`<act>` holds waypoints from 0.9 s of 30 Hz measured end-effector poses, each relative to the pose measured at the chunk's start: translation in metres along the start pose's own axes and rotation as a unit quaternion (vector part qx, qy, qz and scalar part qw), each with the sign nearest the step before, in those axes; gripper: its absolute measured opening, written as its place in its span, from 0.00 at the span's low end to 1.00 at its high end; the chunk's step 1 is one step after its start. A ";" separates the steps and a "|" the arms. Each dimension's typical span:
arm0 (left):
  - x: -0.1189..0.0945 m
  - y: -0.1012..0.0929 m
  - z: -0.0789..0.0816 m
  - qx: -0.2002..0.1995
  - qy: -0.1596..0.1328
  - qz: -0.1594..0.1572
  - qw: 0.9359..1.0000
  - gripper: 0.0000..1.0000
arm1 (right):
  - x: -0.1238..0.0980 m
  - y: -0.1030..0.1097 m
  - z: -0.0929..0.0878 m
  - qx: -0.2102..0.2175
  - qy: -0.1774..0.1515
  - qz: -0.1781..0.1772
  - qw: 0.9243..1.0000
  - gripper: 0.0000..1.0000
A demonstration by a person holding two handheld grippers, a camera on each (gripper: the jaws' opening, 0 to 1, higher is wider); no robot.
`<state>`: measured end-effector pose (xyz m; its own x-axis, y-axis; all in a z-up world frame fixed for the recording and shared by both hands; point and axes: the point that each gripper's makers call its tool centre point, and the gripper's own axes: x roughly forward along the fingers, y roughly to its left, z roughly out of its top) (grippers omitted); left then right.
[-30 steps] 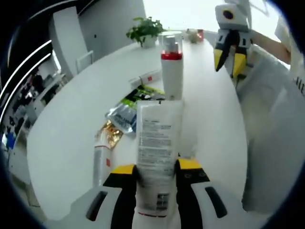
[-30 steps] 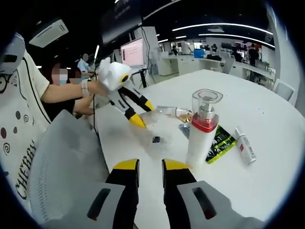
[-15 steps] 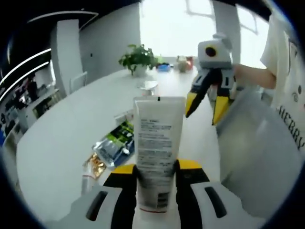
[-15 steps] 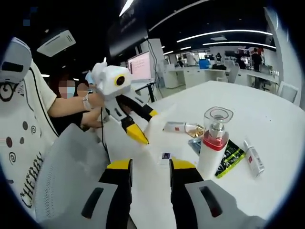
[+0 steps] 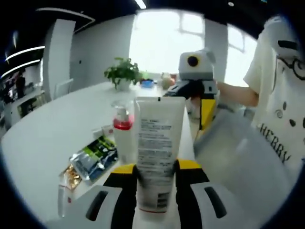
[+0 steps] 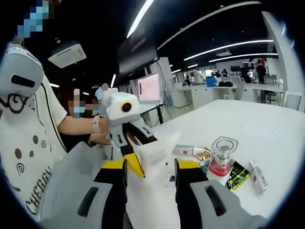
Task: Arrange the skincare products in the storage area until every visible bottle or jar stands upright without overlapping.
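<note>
In the left gripper view, the white tube [image 5: 155, 152] hides the near right side of the pump bottle [image 5: 122, 136] behind it, and the tube's lower end is cut off at the bottom edge. Its printed text is too blurred to read. The right gripper [image 5: 202, 112] is partly hidden behind the tube's top corner, so how its jaws stand cannot be told. A small tube [image 5: 63, 198] at the near left is blurred. In the right gripper view, the sachets [image 6: 237, 174] beside the bottle are too small to read.
</note>
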<state>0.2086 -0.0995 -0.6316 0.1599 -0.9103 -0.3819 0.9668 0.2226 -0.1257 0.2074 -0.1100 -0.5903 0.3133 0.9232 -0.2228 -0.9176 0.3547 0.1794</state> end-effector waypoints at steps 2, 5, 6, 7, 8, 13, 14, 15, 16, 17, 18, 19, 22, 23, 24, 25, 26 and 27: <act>0.000 -0.007 0.005 -0.006 -0.013 -0.016 1.000 0.26 | 0.002 0.002 0.003 -0.005 -0.006 0.005 1.000 0.40; 0.001 -0.015 0.013 -0.014 -0.029 -0.033 0.999 0.26 | 0.005 0.009 0.011 -0.006 -0.024 0.022 0.999 0.41; 0.001 -0.017 0.015 -0.014 -0.035 -0.040 0.998 0.26 | 0.005 0.012 0.016 -0.006 -0.034 0.026 0.999 0.42; 0.000 -0.019 0.018 -0.018 -0.042 -0.049 0.998 0.26 | 0.005 0.012 0.018 -0.007 -0.040 0.026 0.999 0.43; 0.000 -0.021 0.019 -0.024 -0.046 -0.053 0.997 0.26 | 0.005 0.012 0.021 -0.006 -0.045 0.025 0.999 0.44; -0.002 -0.031 0.030 -0.035 -0.071 -0.088 0.993 0.26 | 0.007 0.018 0.027 -0.004 -0.057 0.040 0.998 0.46; -0.002 -0.033 0.030 -0.036 -0.071 -0.094 0.992 0.26 | 0.008 0.019 0.028 -0.003 -0.057 0.043 0.997 0.45; -0.002 -0.036 0.032 -0.035 -0.072 -0.101 0.992 0.26 | 0.009 0.024 0.030 -0.001 -0.064 0.054 0.997 0.45; -0.002 -0.037 0.032 -0.037 -0.073 -0.105 0.991 0.26 | 0.010 0.027 0.032 0.002 -0.070 0.063 0.996 0.45; -0.001 -0.039 0.034 -0.034 -0.075 -0.108 0.991 0.26 | 0.010 0.030 0.034 0.006 -0.075 0.067 0.995 0.45; -0.002 -0.040 0.034 -0.034 -0.075 -0.112 0.990 0.26 | 0.011 0.032 0.034 0.005 -0.076 0.073 0.994 0.44; -0.002 -0.042 0.034 -0.032 -0.074 -0.116 0.990 0.26 | 0.011 0.034 0.034 0.003 -0.076 0.076 0.994 0.44; -0.002 -0.047 0.035 -0.029 -0.074 -0.129 0.989 0.26 | 0.012 0.041 0.036 0.003 -0.079 0.089 0.993 0.44; -0.002 -0.049 0.035 -0.030 -0.075 -0.131 0.988 0.26 | 0.012 0.042 0.037 0.004 -0.081 0.092 0.992 0.44; -0.003 -0.050 0.036 -0.031 -0.076 -0.134 0.988 0.26 | 0.012 0.043 0.037 0.006 -0.082 0.094 0.992 0.44; -0.002 -0.051 0.036 -0.031 -0.076 -0.134 0.988 0.26 | 0.012 0.043 0.037 0.008 -0.082 0.095 0.992 0.44; -0.002 -0.051 0.036 -0.030 -0.076 -0.134 0.988 0.26 | 0.012 0.044 0.037 0.008 -0.082 0.095 0.992 0.44; -0.002 -0.051 0.037 -0.029 -0.076 -0.134 0.988 0.26 | 0.012 0.044 0.037 0.009 -0.081 0.094 0.992 0.44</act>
<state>0.1658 -0.1220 -0.5909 -0.0671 -0.9800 -0.1873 0.9660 -0.0168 -0.2581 0.1803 -0.0778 -0.5493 0.1735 0.9845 -0.0261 -0.9595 0.1749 0.2209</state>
